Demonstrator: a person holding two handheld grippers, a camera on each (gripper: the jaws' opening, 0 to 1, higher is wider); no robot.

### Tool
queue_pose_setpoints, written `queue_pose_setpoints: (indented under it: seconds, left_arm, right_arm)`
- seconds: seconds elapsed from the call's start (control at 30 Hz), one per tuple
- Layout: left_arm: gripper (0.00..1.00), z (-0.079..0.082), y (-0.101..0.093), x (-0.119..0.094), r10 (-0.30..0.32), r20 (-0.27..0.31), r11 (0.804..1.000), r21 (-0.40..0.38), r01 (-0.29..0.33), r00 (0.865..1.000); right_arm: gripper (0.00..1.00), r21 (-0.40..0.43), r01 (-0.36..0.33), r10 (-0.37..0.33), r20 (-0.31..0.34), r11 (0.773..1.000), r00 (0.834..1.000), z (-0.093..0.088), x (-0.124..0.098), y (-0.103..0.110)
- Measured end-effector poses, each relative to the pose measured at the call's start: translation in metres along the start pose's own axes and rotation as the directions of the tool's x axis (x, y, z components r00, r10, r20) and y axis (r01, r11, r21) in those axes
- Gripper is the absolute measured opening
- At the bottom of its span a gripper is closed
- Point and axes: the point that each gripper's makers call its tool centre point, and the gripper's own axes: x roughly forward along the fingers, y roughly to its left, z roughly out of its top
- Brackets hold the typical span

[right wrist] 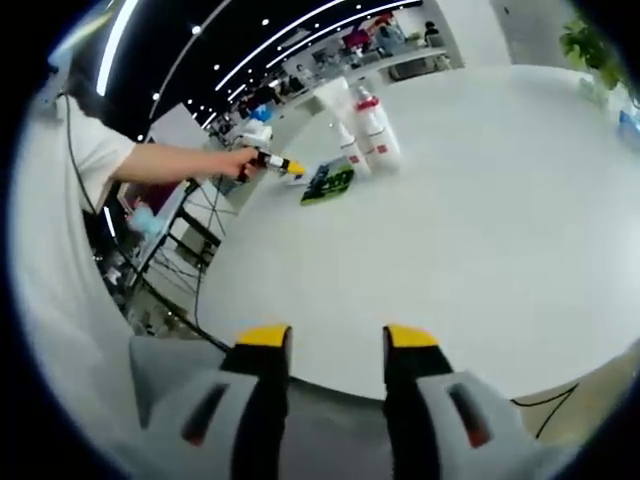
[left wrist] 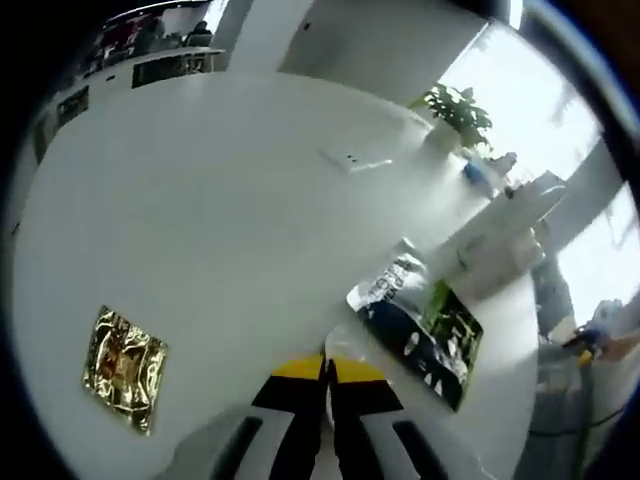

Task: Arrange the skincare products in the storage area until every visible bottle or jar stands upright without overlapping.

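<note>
A group of white skincare bottles [right wrist: 372,128] stands upright at the far side of the round white table [right wrist: 480,220], some with red on them. In the left gripper view the same bottles [left wrist: 500,238] appear tilted because the view is rolled. A dark green sachet [right wrist: 330,181] lies flat in front of them; it is close ahead of my left gripper's jaws [left wrist: 420,325]. My left gripper [left wrist: 326,370] is shut with nothing seen between its jaws, and it hovers beside the sachet [right wrist: 283,165]. My right gripper [right wrist: 336,340] is open and holds nothing, at the table's near edge.
A gold foil sachet [left wrist: 125,368] lies alone on the table to the left. A potted plant [left wrist: 458,110] and a blue item [left wrist: 480,176] sit near the table's far rim. A person's arm [right wrist: 170,160] holds the left gripper. Cables and a rack [right wrist: 165,270] stand beside the table.
</note>
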Motion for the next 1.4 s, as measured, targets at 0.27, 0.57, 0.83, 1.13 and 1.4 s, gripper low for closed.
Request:
queue_pose_setpoints:
  seconds: [0.27,0.57,0.83,1.13,1.4]
  left_arm:
    - [0.01,-0.003,0.005,0.002,0.025,0.010,0.999,-0.041,-0.025,1.000]
    - [0.02,-0.001,0.012,0.002,0.071,0.038,0.993,-0.100,-0.066,0.997]
    - [0.04,0.000,0.029,0.007,0.086,0.074,0.978,-0.196,-0.070,0.994]
    - [0.13,0.003,0.035,0.009,0.115,0.083,0.986,-0.134,-0.103,0.990]
    - [0.22,0.003,0.036,0.007,0.157,0.051,0.988,-0.002,-0.157,0.986]
  right_arm:
    - [0.38,-0.001,0.006,-0.006,-0.002,1.000,1.000,-0.001,0.000,-0.001]
    - [0.38,-0.003,0.003,-0.003,-0.008,1.000,1.000,-0.002,0.001,0.000]
    - [0.38,-0.005,0.001,-0.001,-0.008,1.000,1.000,-0.002,0.001,0.001]
    - [0.38,-0.010,-0.001,0.001,-0.007,1.000,1.000,-0.001,0.001,0.001]
    - [0.37,-0.009,-0.002,0.002,-0.004,1.000,1.000,-0.001,0.001,0.001]
